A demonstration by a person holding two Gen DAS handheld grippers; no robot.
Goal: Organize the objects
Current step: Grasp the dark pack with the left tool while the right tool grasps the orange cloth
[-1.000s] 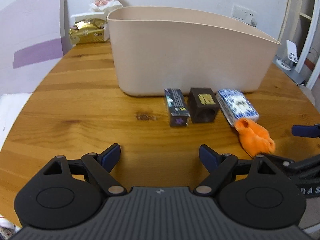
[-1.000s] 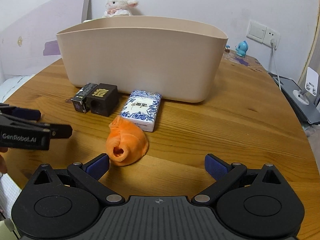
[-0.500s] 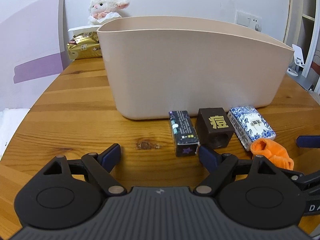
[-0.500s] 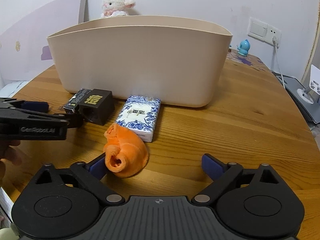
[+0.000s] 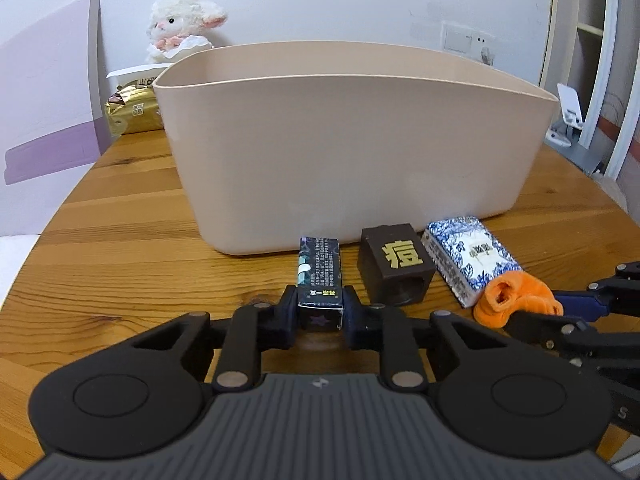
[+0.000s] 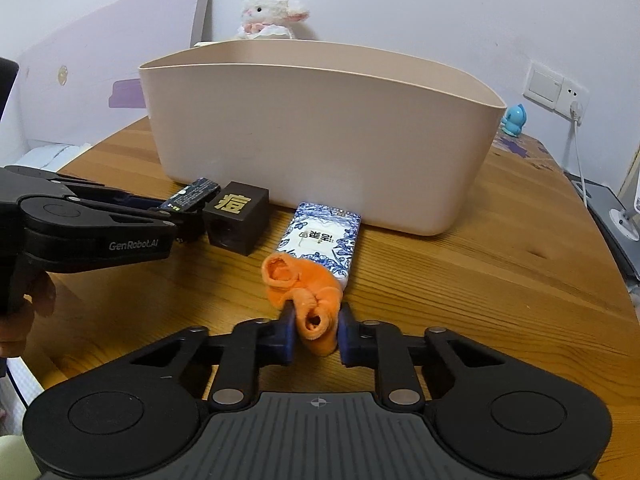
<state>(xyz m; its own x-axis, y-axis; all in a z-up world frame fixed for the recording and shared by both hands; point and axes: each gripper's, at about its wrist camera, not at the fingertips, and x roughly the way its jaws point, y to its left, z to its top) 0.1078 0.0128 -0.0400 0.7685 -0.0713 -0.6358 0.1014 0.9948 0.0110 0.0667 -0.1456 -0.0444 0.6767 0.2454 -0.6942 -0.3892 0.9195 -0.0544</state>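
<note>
Four small things lie before one beige bin (image 5: 352, 152) on the wooden table (image 5: 120, 248). The left gripper (image 5: 320, 316) clamps the dark slim box (image 5: 320, 276); the right gripper (image 6: 316, 334) pinches the orange cloth (image 6: 304, 284). One brown cube (image 5: 396, 270) and one blue-patterned packet (image 5: 468, 260) lie loose between them — touching neither gripper.

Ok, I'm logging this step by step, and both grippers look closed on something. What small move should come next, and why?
Probably lift both straight up. The left gripper is shut on the dark slim box, and the right gripper on the orange sock; both items seem to rest on the wooden table, below the rim of the beige bin they likely belong in.
</note>
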